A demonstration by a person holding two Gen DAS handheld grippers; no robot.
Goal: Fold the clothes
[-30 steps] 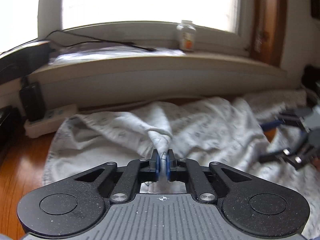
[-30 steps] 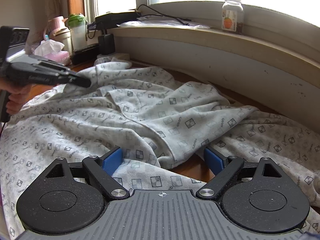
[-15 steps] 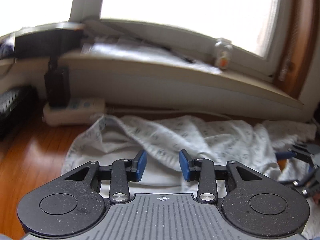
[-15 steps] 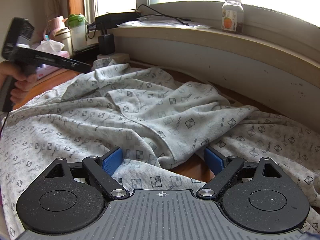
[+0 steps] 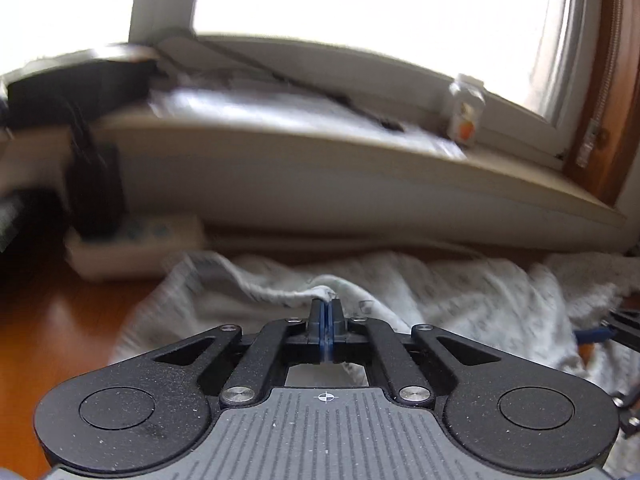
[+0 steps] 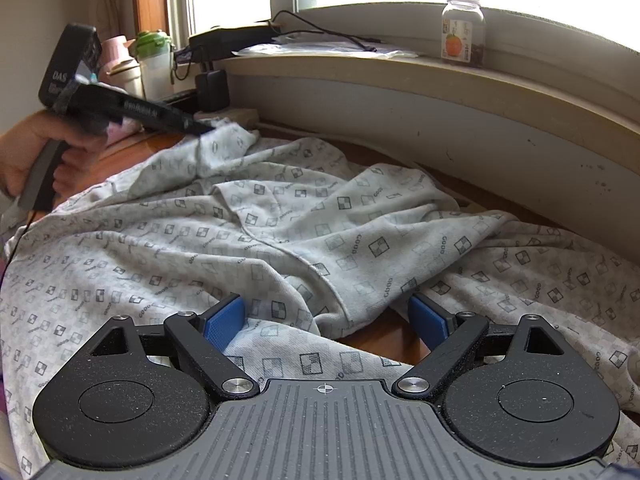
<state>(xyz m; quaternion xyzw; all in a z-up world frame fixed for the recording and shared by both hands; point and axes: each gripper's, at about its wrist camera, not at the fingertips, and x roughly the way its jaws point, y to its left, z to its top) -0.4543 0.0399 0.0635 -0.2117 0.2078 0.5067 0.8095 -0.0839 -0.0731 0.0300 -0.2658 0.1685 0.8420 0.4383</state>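
Garment print reads "GOOD"; left hand-held gripper pinches it.

The left gripper has its blue pads pressed together on a fold of cloth, pointing toward 12 o'clock. The right gripper stands wide (nothing pinched). At 9 o'clock in its view, a hand grips the left tool's handle.
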